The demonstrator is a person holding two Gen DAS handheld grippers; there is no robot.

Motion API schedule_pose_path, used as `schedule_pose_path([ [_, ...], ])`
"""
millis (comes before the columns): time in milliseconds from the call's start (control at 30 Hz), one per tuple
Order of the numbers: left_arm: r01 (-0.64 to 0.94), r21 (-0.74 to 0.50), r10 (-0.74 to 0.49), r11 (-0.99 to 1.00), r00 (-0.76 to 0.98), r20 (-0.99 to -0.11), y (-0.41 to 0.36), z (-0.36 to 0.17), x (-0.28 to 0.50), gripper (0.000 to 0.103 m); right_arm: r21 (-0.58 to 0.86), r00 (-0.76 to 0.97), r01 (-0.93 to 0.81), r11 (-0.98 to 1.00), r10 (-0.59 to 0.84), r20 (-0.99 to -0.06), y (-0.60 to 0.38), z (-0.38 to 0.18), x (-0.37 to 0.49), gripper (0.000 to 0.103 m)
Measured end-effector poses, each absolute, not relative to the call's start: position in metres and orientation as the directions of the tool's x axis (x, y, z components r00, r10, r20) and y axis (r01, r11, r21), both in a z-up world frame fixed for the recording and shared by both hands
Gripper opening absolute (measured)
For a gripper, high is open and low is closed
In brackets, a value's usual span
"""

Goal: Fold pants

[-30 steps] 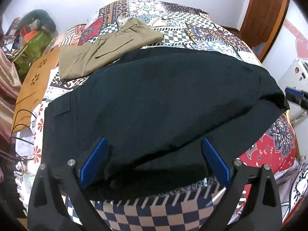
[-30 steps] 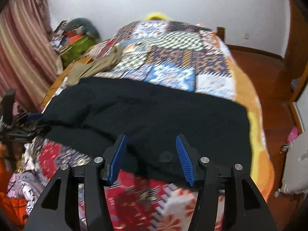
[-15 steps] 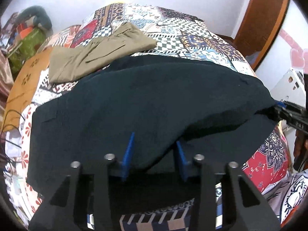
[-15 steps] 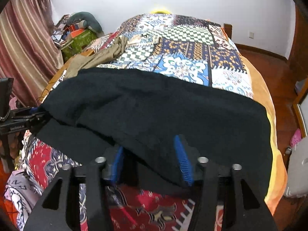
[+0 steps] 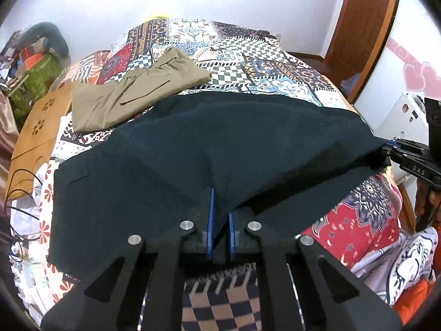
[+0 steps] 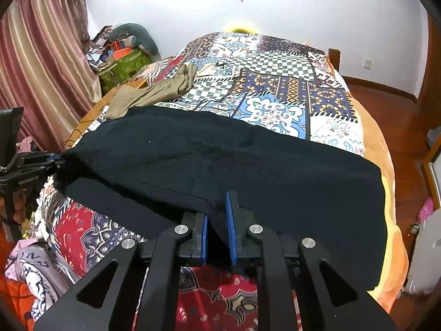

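Black pants (image 5: 220,143) lie spread across the patchwork quilt (image 5: 248,55), their near edge folded over itself. My left gripper (image 5: 220,207) is closing, its blue pads pinching the near hem of the black pants. In the right wrist view the same pants (image 6: 220,160) stretch sideways, and my right gripper (image 6: 216,209) is closing on their near edge with fabric bunched between the pads. Each gripper shows in the other's view, gripping an end of the cloth: the right gripper (image 5: 386,149) and the left gripper (image 6: 55,160).
Folded khaki pants (image 5: 137,93) lie on the quilt beyond the black pair. A wooden board (image 5: 35,127) and a clutter pile (image 5: 35,63) sit left of the bed. A curtain (image 6: 41,55) hangs at the left, a door (image 5: 358,27) stands at the right.
Both grippers went from wide apart to closed on the near edge of the black pants. The left one has lifted a little, raising the cloth's edge.
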State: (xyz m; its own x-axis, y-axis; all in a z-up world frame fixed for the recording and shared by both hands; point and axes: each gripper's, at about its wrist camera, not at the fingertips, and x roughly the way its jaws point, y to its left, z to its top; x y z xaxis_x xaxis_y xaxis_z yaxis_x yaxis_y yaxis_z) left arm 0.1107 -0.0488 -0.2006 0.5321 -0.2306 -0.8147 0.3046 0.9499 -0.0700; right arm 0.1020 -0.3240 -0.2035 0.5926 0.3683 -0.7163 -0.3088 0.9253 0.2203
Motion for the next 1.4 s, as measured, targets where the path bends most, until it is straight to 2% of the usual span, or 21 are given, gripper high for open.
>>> schedule_pose_path([
  [433, 0.304, -0.106, -0.248, 0.947, 0.477, -0.843, -0.050, -0.217, 0.096, 0.008, 0.277, 0.519, -0.254, 0.926, 0.373, -0.769, -0.333, -0.228, 0.095, 0.011],
  [567, 0.279, -0.123, -0.250, 0.952, 0.480, -0.841, -0.039, -0.207, 0.091, 0.015, 0.271, 0.504, -0.248, 0.930, 0.362, -0.784, -0.338, -0.222, 0.090, 0.016],
  [800, 0.164, -0.166, -0.231, 0.972, 0.573, -0.787, 0.006, -0.175, 0.077, 0.020, 0.230, 0.533, -0.215, 0.949, 0.312, -0.786, -0.355, -0.195, 0.082, 0.019],
  [867, 0.134, -0.170, -0.217, 0.976, 0.593, -0.775, 0.019, -0.168, 0.077, 0.025, 0.207, 0.548, -0.213, 0.955, 0.292, -0.784, -0.356, -0.185, 0.083, 0.019],
  [933, 0.104, -0.159, -0.189, 0.982, 0.617, -0.764, 0.034, -0.163, 0.081, 0.029, 0.186, 0.568, -0.216, 0.958, 0.278, -0.775, -0.355, -0.174, 0.087, 0.023],
  [1000, 0.060, -0.137, -0.143, 0.989, 0.638, -0.756, 0.051, -0.159, 0.087, 0.034, 0.171, 0.594, -0.228, 0.959, 0.276, -0.755, -0.350, -0.163, 0.095, 0.037],
  [1033, 0.030, -0.131, -0.119, 0.991, 0.648, -0.752, 0.063, -0.158, 0.091, 0.037, 0.165, 0.602, -0.234, 0.958, 0.276, -0.749, -0.347, -0.159, 0.098, 0.039],
  [1167, -0.059, -0.108, -0.041, 0.992, 0.669, -0.742, 0.103, -0.157, 0.109, 0.048, 0.111, 0.618, -0.294, 0.949, 0.277, -0.736, -0.320, -0.145, 0.124, 0.041],
  [1400, -0.152, -0.067, 0.044, 0.986, 0.628, -0.777, 0.167, -0.176, 0.153, 0.051, 0.067, 0.604, -0.418, 0.906, 0.332, -0.725, -0.257, -0.142, 0.184, 0.047],
])
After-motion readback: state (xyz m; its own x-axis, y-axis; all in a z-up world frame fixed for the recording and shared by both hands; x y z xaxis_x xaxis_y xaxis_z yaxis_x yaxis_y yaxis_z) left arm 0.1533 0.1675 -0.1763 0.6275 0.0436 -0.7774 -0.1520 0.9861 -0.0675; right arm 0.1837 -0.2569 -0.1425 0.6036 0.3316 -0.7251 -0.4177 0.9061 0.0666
